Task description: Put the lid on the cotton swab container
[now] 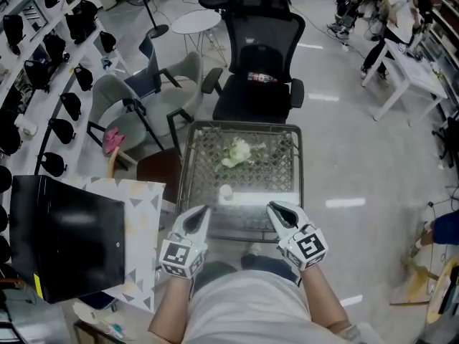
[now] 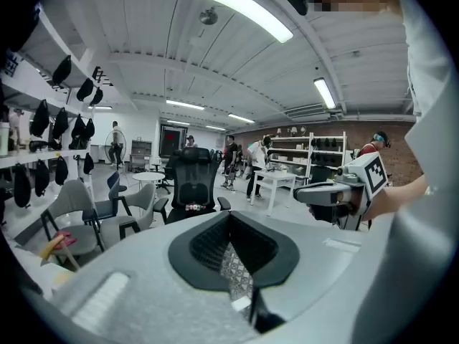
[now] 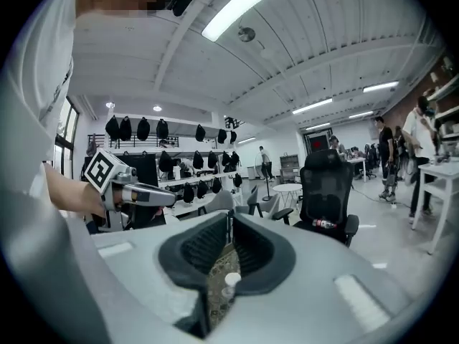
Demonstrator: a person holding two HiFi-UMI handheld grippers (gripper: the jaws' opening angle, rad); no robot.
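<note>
A small white cotton swab container (image 1: 226, 190) stands upright on the patterned top of a low metal-framed table (image 1: 188, 165), near its front. Through the jaw gap in the right gripper view the container (image 3: 230, 282) shows again; I cannot tell whether a lid is on it. A pale white-green heap (image 1: 237, 152) lies farther back on the table. My left gripper (image 1: 202, 212) and right gripper (image 1: 272, 208) hover side by side over the table's front edge, both shut and empty. Each shows in the other's view: right gripper (image 2: 308, 192), left gripper (image 3: 161, 195).
A black office chair (image 1: 259, 70) stands right behind the table. Grey chairs (image 1: 133, 110) and a brown stool (image 1: 158, 169) crowd the left. A black box (image 1: 64, 235) and a patterned bag (image 1: 143, 221) sit at my near left. Open floor lies right.
</note>
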